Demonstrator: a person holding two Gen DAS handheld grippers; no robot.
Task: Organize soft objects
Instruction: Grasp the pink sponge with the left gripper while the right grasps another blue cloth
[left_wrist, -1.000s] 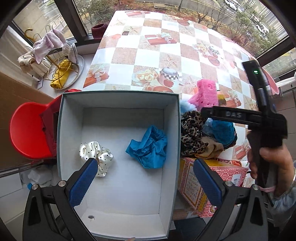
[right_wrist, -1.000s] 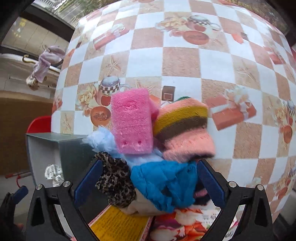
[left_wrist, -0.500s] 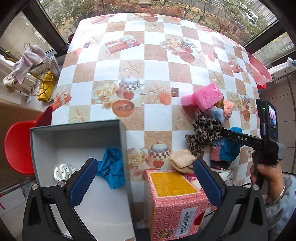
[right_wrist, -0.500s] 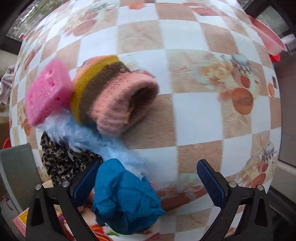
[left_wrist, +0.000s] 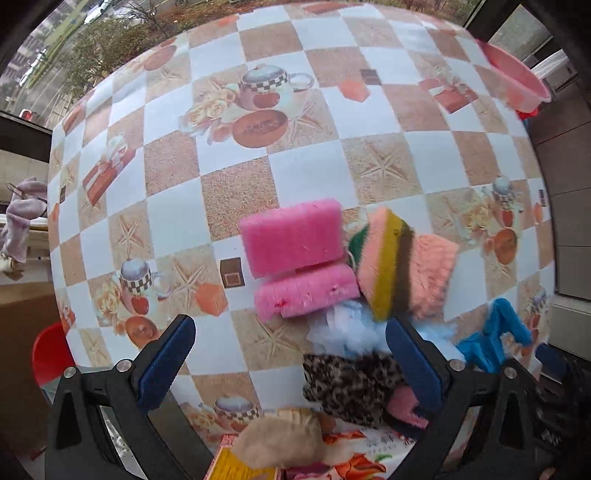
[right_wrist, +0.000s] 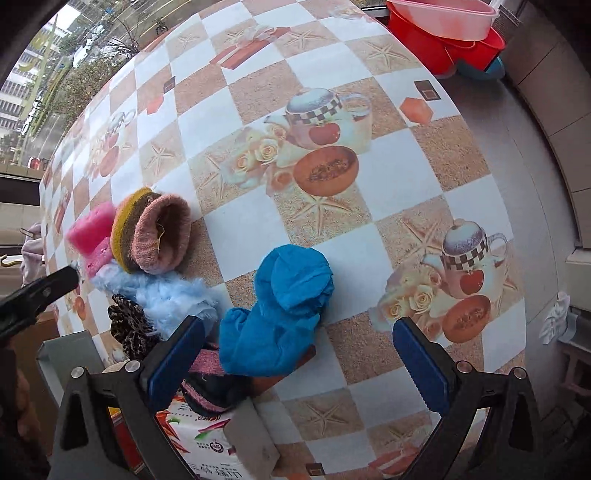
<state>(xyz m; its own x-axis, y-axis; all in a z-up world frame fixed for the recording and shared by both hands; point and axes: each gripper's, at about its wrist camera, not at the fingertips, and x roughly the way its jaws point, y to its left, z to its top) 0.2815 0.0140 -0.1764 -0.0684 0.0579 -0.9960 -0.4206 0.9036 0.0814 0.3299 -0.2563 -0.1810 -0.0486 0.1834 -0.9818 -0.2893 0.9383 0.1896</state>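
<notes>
The left gripper (left_wrist: 291, 360) hangs over the checkered tablecloth (left_wrist: 236, 192) with its blue-padded jaws spread wide and nothing between them. From that camera the pile of soft things lies from the centre toward 4 o'clock: two pink sponges (left_wrist: 295, 240) stacked one on the other, a striped knit hat (left_wrist: 402, 269) touching them at their 3 o'clock side, a pale blue fluffy piece (left_wrist: 347, 330) just below both, and a leopard-print scrunchie (left_wrist: 351, 387) at 5 o'clock, partly behind the right pad. A beige cloth (left_wrist: 280, 443) sits at 6 o'clock on a printed carton (left_wrist: 236, 467). A blue cloth (left_wrist: 491, 339) shows at 4 o'clock, near the edge of the pile.

The right gripper (right_wrist: 295, 360) is also spread apart and empty. In its view the blue cloth (right_wrist: 284, 310) lies bunched on the tablecloth (right_wrist: 399, 177) between the pads, closer to the left one, and whether it touches that pad I cannot tell. At 9 o'clock the knit hat (right_wrist: 155, 236) lies on its side with its opening facing the camera, the pink sponges (right_wrist: 92, 236) just behind it. The fluffy blue piece (right_wrist: 166, 295) and the leopard scrunchie (right_wrist: 129, 326) sit at 8 o'clock, beside the rim of a grey box (right_wrist: 66, 354). A pink-and-dark knit item (right_wrist: 210, 384) lies under the blue cloth at 7 o'clock. Pink and red basins (right_wrist: 443, 22) stand at 1 o'clock, off the table
</notes>
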